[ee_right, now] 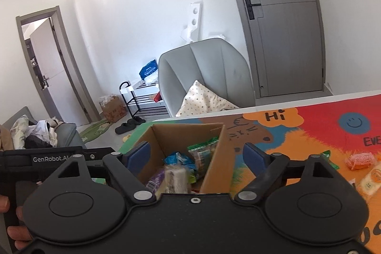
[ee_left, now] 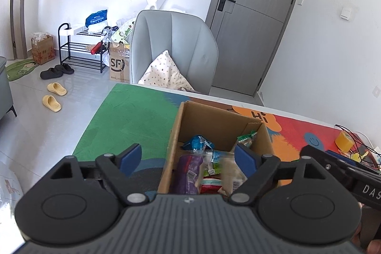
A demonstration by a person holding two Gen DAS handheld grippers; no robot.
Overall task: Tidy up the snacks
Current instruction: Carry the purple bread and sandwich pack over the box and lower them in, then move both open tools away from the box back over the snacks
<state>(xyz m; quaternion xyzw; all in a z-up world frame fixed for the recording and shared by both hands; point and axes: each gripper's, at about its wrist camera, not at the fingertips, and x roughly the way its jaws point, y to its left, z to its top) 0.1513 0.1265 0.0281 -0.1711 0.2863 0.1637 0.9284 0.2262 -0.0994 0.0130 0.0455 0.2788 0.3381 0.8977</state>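
- Left wrist view is showing the left gripper (ee_left: 187, 158) standing wide apart over the near end of the cardboard box (ee_left: 204, 111), with nothing pinched between its blue pads (ee_left: 129, 157); the box's left wall is sitting between them.
- Right wrist view is showing the right gripper (ee_right: 197, 157) likewise spread and gripping nothing, straddling the box's right wall (ee_right: 218, 158).
- Snacks are lying piled inside the box: a purple packet (ee_left: 184, 173), a blue wrapper (ee_left: 196, 142), a green-edged pack (ee_left: 246, 138) leaning on the far right corner, and a blurred pale item (ee_left: 229, 173) that may be dropping or just out of focus; I cannot tell which.
- More snacks are waiting on the colourful mat (ee_right: 321, 116) to the right: an orange mesh pack (ee_right: 359, 160) and a pale orange packet (ee_right: 371, 179).
- Risks, as I judge them: a pad is sitting close to each cardboard wall, so pulling away carelessly could be dragging or tipping the light box; the leaning green pack could be slipping out if the box is jolted; the two grippers are working close together and could be knocking each other.
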